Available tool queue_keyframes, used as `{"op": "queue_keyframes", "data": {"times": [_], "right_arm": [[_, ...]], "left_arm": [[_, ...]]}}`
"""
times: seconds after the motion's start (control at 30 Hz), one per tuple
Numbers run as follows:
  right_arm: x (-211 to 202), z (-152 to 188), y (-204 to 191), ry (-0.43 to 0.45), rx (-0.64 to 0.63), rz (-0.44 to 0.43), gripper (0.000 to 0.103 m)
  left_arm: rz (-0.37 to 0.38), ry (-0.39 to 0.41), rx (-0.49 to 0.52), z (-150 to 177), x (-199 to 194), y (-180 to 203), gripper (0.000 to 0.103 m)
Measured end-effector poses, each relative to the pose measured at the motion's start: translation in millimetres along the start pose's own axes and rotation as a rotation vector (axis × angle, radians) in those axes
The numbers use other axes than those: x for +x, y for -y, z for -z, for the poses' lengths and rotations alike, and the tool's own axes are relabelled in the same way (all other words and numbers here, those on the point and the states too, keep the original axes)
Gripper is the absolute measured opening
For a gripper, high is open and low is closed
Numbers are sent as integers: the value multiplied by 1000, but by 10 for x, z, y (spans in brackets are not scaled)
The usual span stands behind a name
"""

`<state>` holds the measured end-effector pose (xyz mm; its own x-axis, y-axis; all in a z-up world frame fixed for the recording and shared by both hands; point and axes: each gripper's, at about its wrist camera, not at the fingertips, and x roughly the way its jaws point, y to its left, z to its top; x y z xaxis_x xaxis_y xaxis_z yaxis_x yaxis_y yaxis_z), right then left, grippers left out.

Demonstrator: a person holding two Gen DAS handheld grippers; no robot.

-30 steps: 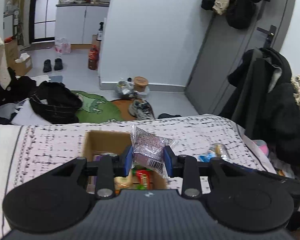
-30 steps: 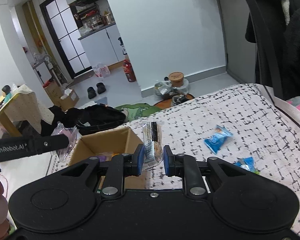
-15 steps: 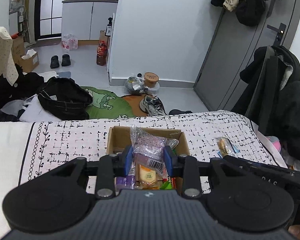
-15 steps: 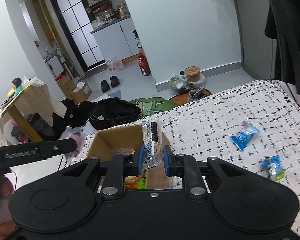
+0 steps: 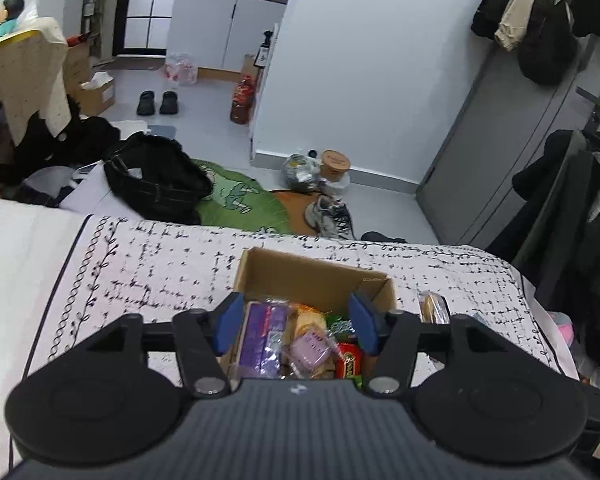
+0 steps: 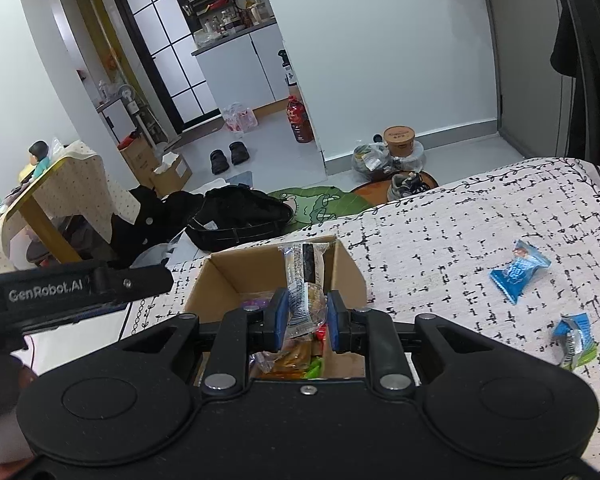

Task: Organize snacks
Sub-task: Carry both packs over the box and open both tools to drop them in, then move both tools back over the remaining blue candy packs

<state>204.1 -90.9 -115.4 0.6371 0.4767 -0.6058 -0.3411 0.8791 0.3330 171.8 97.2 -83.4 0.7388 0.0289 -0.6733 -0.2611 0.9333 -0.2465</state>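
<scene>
The left tool [image 5: 296, 328] has just been opening, and its purple pack [image 5: 314, 350] has dropped into the box [image 5: 312, 276]. Its jaws are apart with nothing between them. The box sits on the bed [image 5: 148, 264], full of snacks. The right tool [image 6: 305, 320] has been opening a little but is clamped on a clear packet [image 6: 302, 280] above the box. Two blue packs [image 6: 518, 270] lie to the right.

both wrist cameras look forward and downward, close over the open box [image 5: 312, 276] [image 6: 220, 276] on the bed [image 5: 148, 264] [image 6: 460, 220]; both also show the room beyond.
</scene>
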Motion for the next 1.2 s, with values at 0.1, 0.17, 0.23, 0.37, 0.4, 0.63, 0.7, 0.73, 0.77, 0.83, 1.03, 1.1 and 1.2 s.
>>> {"op": "queue_keyframes", "data": {"times": [0.1, 0.17, 0.23, 0.37, 0.4, 0.63, 0.7, 0.73, 0.77, 0.83, 1.03, 1.1, 1.2], "right_arm": [[5, 5, -27, 9, -3, -8, 30], [-8, 7, -32, 8, -10, -3, 43], [-46, 12, -8, 17, -8, 9, 46], [-114, 25, 104, 11, 5, 34, 47], [-128, 30, 133, 9, 6, 41, 50], [-276, 77, 321, 17, -8, 111, 70], [-318, 79, 372, 19, -11, 125, 78], [-344, 84, 404, 22, -12, 134, 79], [-366, 89, 438, 23, -14, 143, 81], [-395, 91, 500, 20, -14, 157, 83], [-496, 103, 735, 15, 10, 202, 84], [-530, 117, 813, 12, 20, 214, 84], [-572, 146, 931, 5, 40, 229, 83]], "left_arm": [[-10, 1, -6, 11, -19, -10, 66], [-12, -2, -14, 21, -28, -17, 68], [-9, -1, -17, 19, -33, -8, 74], [4, 0, -6, 26, -41, 47, 83], [5, -2, -4, 28, -36, 66, 84], [24, -33, 16, 64, 28, 253, 88], [34, -37, 35, 82, 34, 315, 90], [42, -37, 48, 91, 34, 361, 91], [49, -37, 61, 99, 36, 406, 91], [58, -38, 84, 114, 47, 482, 91], [87, -51, 120, 163, 108, 676, 91], [95, -52, 140, 178, 119, 765, 91], [113, -56, 168, 211, 133, 890, 91]]}}
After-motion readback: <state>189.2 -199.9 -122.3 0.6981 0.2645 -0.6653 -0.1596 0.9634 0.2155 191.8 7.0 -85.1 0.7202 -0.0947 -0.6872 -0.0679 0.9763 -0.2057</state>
